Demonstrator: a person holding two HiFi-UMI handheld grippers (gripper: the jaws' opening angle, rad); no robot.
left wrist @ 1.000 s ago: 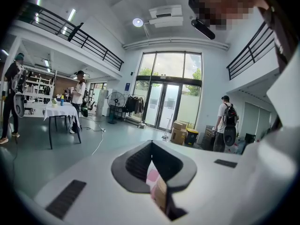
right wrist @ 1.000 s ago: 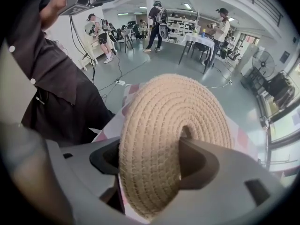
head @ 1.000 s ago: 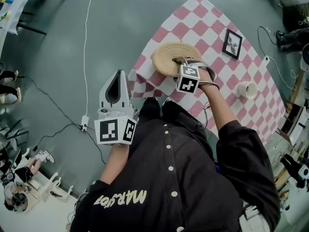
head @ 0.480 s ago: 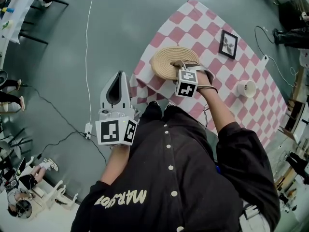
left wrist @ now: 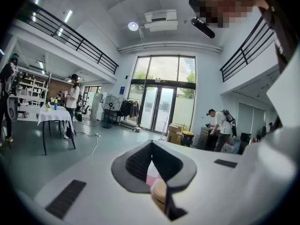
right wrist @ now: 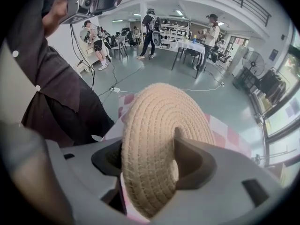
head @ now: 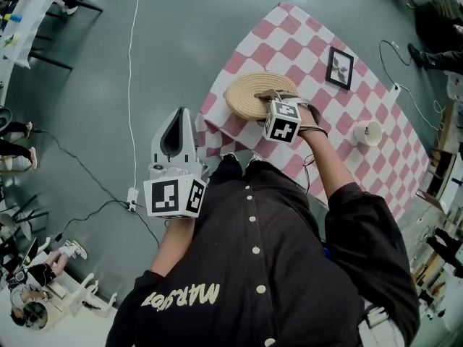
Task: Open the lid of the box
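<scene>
Now my right tongs (right wrist: 146,168) have just been closing on the rim of the woven lid (right wrist: 154,118), surely light and bendy; my left tongs (left wrist: 151,145) are shut, empty.

The checked cloth (head: 289,49) lies bare between the woven lid (head: 249,92) at its near corner and the picture frame (head: 338,67) by the far edge; the cup (head: 367,132) stands well apart to the right. Left of the table is open floor, crossed by a thin cable (head: 131,85)
</scene>
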